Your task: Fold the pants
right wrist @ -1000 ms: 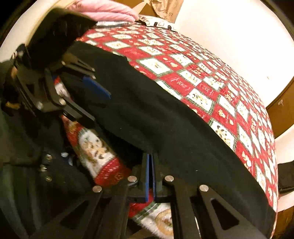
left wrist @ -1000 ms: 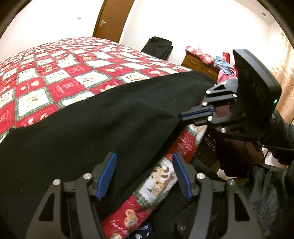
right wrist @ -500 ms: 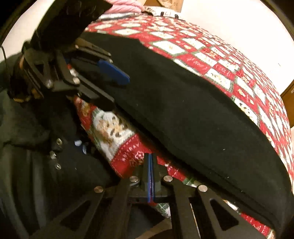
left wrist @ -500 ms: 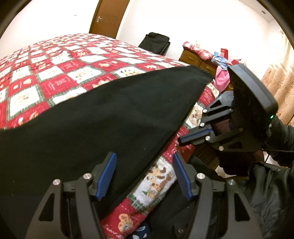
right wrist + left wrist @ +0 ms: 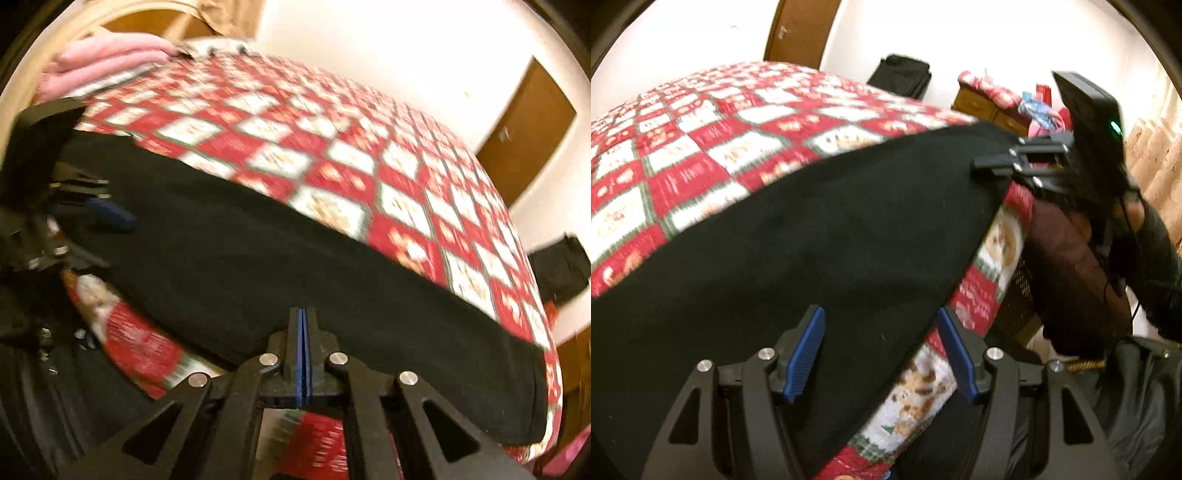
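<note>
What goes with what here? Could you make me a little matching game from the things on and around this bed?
Things:
1. pants
2. quilt
3. left gripper
4. right gripper

States:
A. jaws pressed together
B. red and white checks
C. plain black, spread along the bed's edge
D. jaws apart

Pairs: 1-C, 2-B, 3-D, 4-A

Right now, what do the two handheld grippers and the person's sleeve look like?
Both grippers are black, skeletal frames with silver bolts. The left gripper has ribbed blue pads on its fingers; the right gripper has the same blue pads. A black box with a small green light sits on the right one, with thin black cable. The sleeve is dark.
</note>
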`<action>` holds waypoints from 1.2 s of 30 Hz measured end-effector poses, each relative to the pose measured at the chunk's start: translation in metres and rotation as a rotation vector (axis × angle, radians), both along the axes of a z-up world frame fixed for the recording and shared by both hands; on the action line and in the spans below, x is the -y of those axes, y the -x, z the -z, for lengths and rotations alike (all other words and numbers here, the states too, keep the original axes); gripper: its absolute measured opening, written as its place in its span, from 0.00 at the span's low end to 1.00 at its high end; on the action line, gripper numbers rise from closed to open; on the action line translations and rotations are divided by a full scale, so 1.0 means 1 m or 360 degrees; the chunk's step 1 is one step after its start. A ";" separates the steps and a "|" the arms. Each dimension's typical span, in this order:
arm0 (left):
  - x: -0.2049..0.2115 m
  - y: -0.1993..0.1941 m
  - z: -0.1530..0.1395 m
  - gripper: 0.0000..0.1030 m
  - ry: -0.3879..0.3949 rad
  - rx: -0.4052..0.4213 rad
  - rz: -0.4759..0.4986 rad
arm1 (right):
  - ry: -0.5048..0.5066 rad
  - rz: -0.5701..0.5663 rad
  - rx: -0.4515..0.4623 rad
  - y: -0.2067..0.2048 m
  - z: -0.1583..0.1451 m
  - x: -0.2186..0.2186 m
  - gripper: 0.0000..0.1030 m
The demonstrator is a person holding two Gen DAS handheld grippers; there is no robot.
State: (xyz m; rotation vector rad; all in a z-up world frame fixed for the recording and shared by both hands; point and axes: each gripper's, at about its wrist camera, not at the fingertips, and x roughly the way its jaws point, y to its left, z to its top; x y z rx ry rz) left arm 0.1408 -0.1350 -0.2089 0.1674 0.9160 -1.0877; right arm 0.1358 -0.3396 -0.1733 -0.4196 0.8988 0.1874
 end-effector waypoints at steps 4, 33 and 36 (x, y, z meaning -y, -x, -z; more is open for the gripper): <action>-0.001 0.008 0.001 0.71 0.0010 0.0011 0.0010 | -0.0031 0.0037 -0.0064 0.000 0.013 0.011 0.01; -0.155 -0.041 -0.009 0.71 -0.0033 0.0191 -0.0822 | -0.1321 -0.0331 -0.0916 -0.219 0.051 -0.210 0.17; -0.158 -0.042 -0.004 0.71 -0.0018 0.0160 -0.0822 | -0.1374 -0.0317 -0.0940 -0.225 0.052 -0.214 0.58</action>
